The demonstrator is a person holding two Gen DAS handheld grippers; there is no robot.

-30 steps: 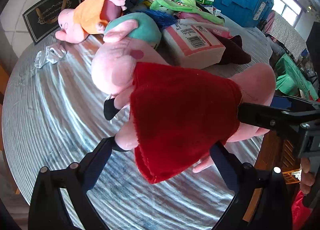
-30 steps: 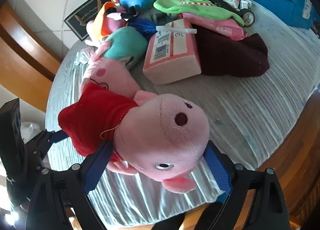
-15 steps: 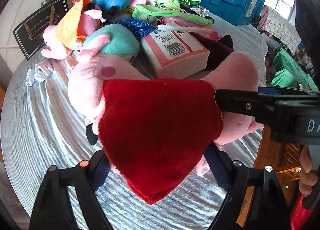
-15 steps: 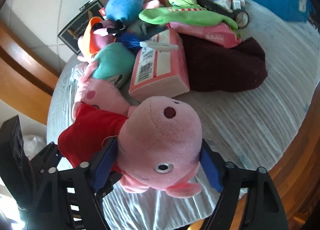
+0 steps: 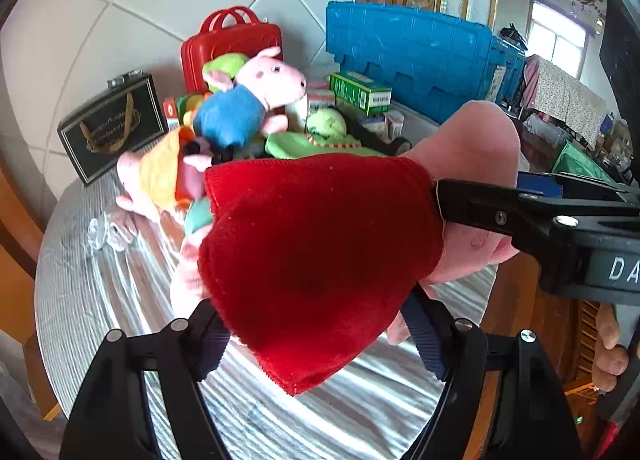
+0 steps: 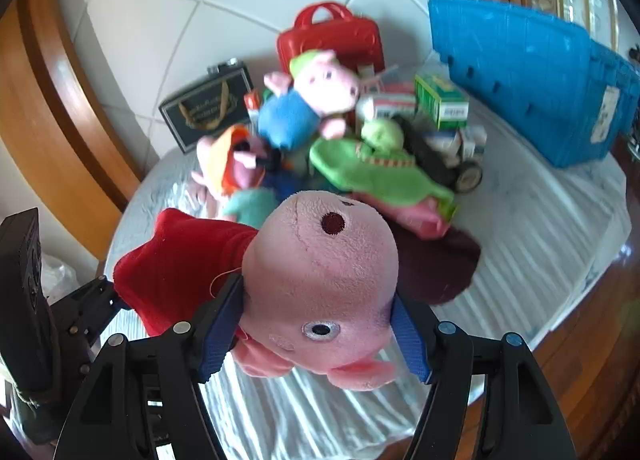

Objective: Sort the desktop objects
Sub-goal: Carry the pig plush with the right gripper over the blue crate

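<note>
A pink pig plush in a red dress [image 5: 316, 244] is held in the air above the table by both grippers. My left gripper [image 5: 320, 336] is shut on its red dress. My right gripper [image 6: 316, 336] is shut on its pink head [image 6: 320, 272], and it shows from the side in the left wrist view [image 5: 520, 215]. The left gripper shows at the left edge of the right wrist view [image 6: 80, 312]. Behind lies a pile of toys: a pig plush in blue [image 5: 244, 107], a pig plush in orange [image 5: 160, 175] and a green plush [image 6: 372, 167].
A blue crate [image 5: 420, 59] stands at the back right, a red toy suitcase [image 5: 232, 43] and a black framed plaque [image 5: 112, 127] against the tiled wall. Green boxes [image 6: 440, 99], a pink wipes pack [image 6: 416, 215] and a dark cloth [image 6: 440, 264] lie on the striped tablecloth [image 5: 100, 292].
Both grippers have lifted the red-dressed pig plush off the table and tilted upward, so the wall and the back of the pile have come into view.
</note>
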